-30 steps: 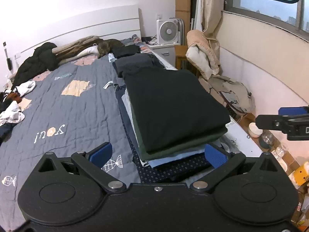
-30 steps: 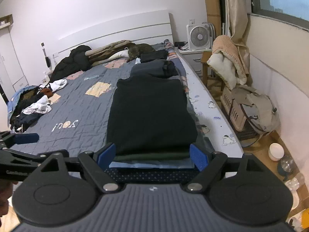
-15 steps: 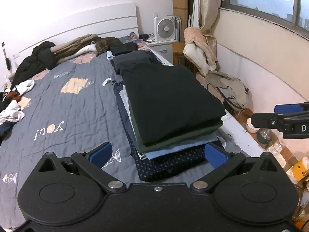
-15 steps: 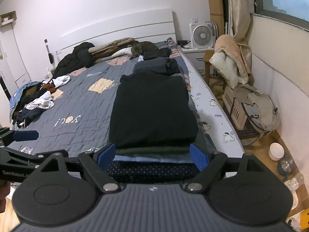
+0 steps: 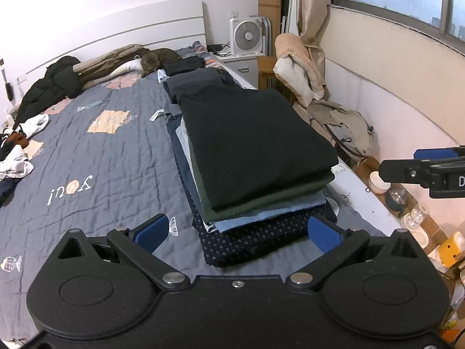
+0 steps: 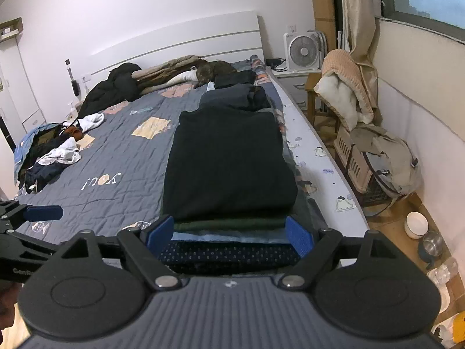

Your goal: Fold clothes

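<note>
Both tongs, left (image 5: 237,231) and right (image 6: 230,233), sit spread wide, empty, in front of a neat rectangular stack (image 5: 255,151) of soft folded knits on the quilted bed (image 5: 101,151).

Left gripper (image 5: 237,232): black body, two round discs, silver screws, blue finger pads (image 5: 152,230). Right gripper (image 6: 230,234): grey ribbed body, same blue pads, silver screws.

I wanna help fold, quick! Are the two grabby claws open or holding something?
Left gripper: open, holding nothing.
Right gripper: open, holding nothing; the stack of folded clothes lies just beyond it.
</note>
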`<action>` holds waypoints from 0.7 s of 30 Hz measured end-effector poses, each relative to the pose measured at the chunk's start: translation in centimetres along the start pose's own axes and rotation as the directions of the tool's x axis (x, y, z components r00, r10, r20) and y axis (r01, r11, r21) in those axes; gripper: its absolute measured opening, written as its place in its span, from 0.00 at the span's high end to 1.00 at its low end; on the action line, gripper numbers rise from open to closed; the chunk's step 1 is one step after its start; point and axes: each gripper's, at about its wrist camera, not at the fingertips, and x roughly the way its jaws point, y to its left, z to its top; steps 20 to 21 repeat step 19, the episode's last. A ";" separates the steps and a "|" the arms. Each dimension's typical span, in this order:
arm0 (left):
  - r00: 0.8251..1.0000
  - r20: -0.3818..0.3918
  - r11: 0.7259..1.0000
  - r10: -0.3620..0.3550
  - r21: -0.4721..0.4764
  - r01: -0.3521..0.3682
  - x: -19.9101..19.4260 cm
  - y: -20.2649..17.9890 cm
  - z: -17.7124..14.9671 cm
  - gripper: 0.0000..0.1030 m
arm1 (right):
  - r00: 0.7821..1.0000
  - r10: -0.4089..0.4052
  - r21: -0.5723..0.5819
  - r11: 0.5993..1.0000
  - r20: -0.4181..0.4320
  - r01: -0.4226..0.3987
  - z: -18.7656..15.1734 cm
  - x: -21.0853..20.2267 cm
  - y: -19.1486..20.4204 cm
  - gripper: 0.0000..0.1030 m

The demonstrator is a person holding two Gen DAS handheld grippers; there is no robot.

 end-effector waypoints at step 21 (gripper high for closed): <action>1.000 0.018 1.000 -0.024 0.003 0.024 0.1 -0.4 0.0 0.00 | 1.000 -0.007 -0.009 1.000 -0.013 0.007 0.0 0.6 0.1 0.19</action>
